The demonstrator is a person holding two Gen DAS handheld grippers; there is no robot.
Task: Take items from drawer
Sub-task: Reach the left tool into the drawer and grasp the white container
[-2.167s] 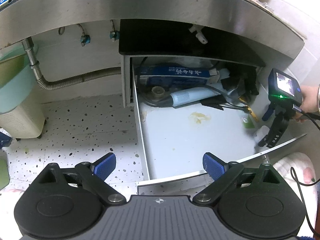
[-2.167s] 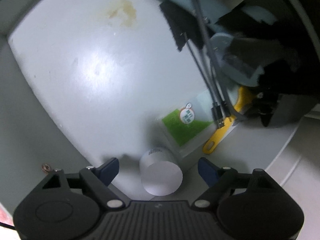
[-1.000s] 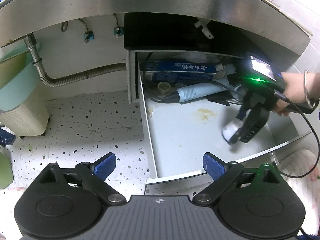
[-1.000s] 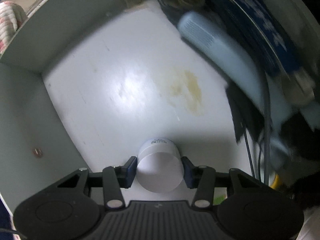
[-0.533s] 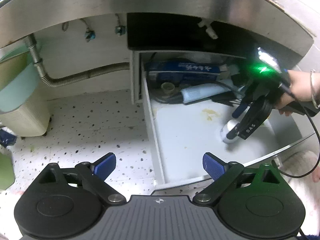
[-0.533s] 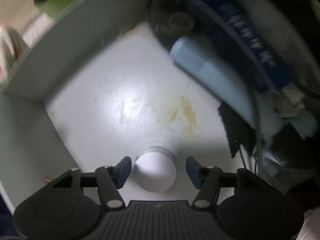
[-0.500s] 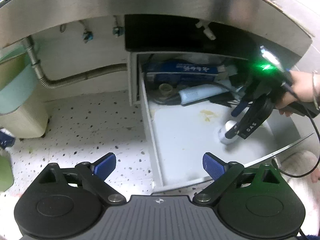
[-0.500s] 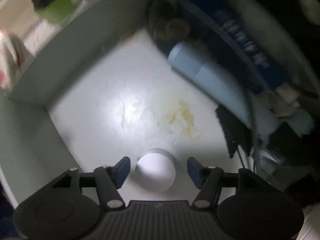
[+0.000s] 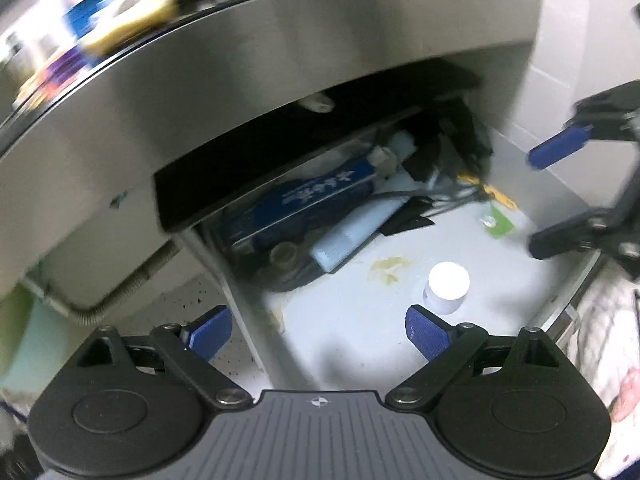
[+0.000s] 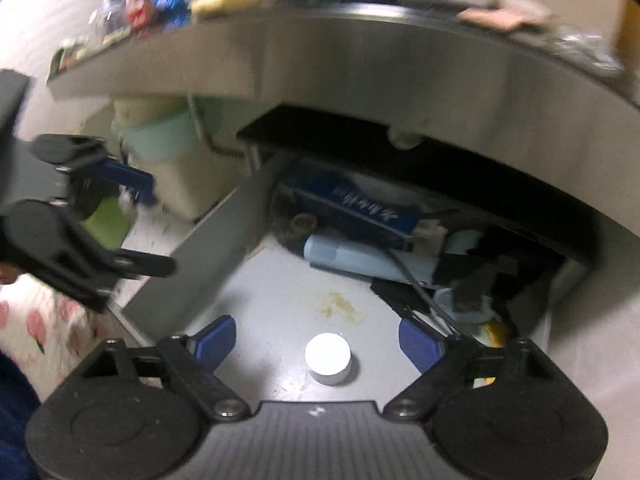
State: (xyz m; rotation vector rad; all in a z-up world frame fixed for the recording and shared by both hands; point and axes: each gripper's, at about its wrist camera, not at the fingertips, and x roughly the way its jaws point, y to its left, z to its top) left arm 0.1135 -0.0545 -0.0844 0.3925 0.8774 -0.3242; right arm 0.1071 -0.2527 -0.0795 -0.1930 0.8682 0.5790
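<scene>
Right wrist: white bottle (image 10: 328, 358) upright on drawer floor (image 10: 280, 304), below opening right tongs (image 10: 318, 344).

**Room: under-counter area, blurred frames**

Stainless counter front (image 9: 280, 60) arcs across top, cluttered surface above, unreadable. Speckled terrazzo floor (image 9: 188, 300) lower left. Corrugated metal hose (image 9: 132, 284) along white wall (image 9: 568, 32). Pale green-and-cream bin (image 10: 168, 152) upper left of right view. Dim under counter.

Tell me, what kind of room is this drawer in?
Probably a kitchen or washroom. The open drawer sits under a steel counter crowded with bottles and packets. A bendy metal pipe runs along the wall beside it, above a speckled floor. A white bottle stands in the drawer.
</scene>
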